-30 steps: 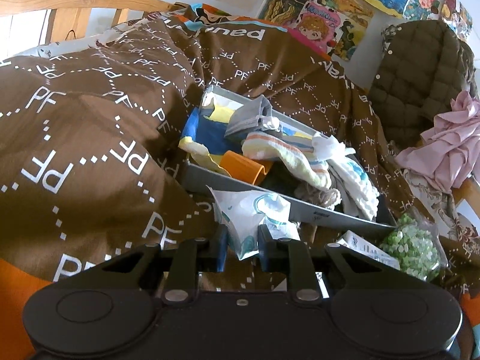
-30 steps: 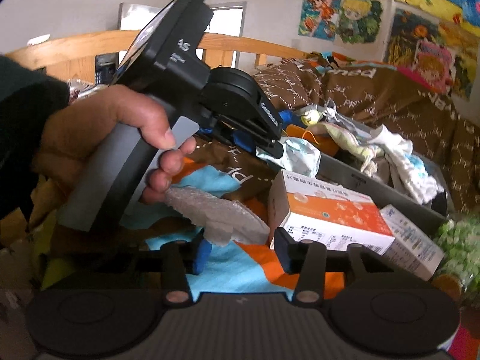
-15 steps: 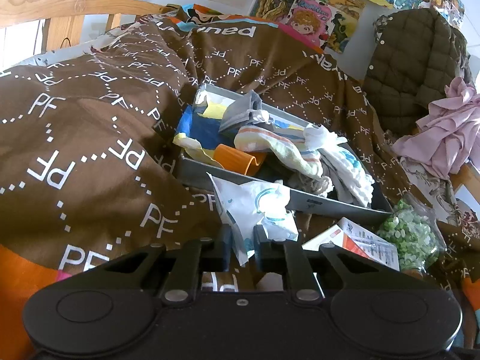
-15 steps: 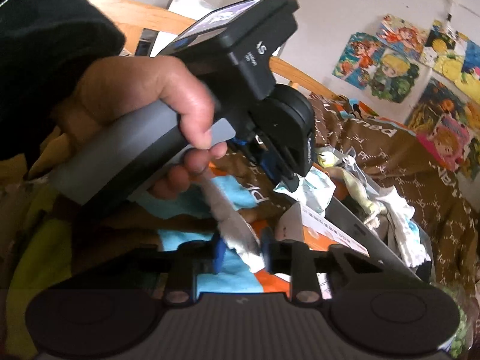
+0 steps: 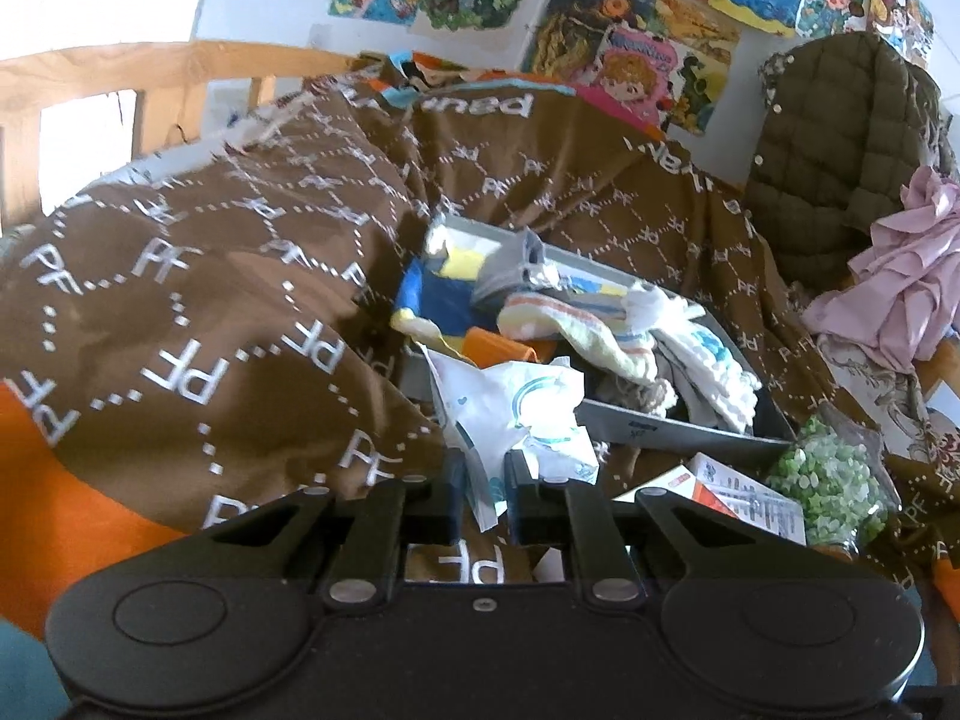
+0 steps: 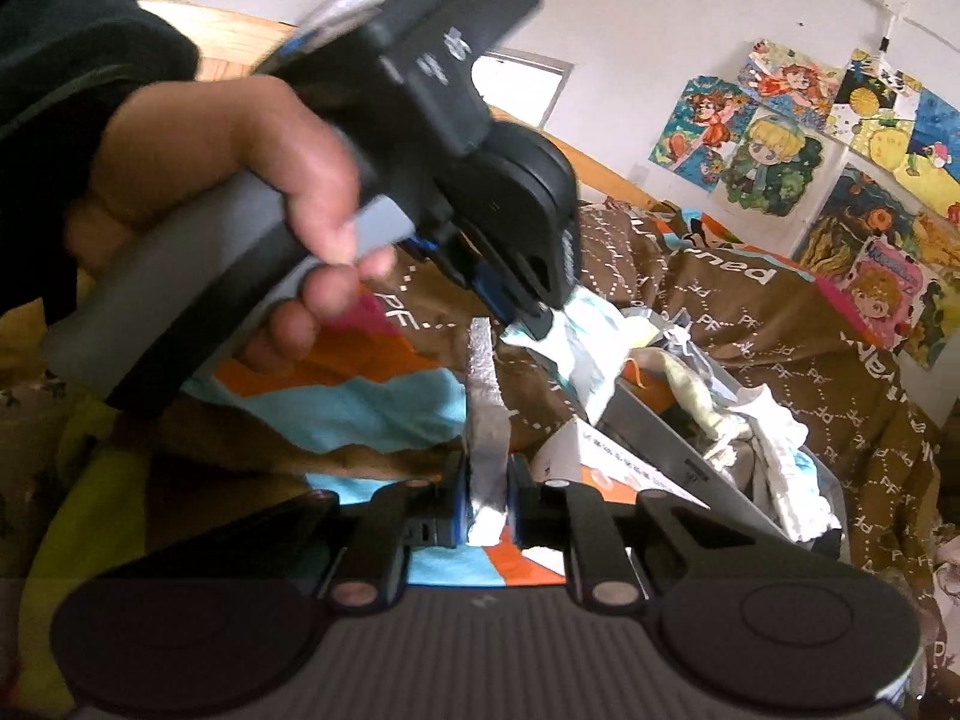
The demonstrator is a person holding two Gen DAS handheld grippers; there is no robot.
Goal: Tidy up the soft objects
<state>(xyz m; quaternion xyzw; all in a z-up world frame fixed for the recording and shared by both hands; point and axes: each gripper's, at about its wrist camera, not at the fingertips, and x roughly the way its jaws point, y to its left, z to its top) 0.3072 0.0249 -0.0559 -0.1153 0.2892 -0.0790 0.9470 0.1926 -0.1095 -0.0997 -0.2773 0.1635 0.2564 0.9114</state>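
Pouch (image 5: pixel 510 414), white printed plastic: light, limp, crinkly; my left gripper (image 5: pixel 485 489) pinches its lower edge. Right gripper (image 6: pixel 485 495) closing on silvery bubble-wrap strip (image 6: pixel 485 420); both probably slippery.

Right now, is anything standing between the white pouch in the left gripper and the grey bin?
Nothing visible blocks it. The left gripper pinches the white pouch just in front of the grey bin, whose near wall is low. The bin is already heaped with cloths.
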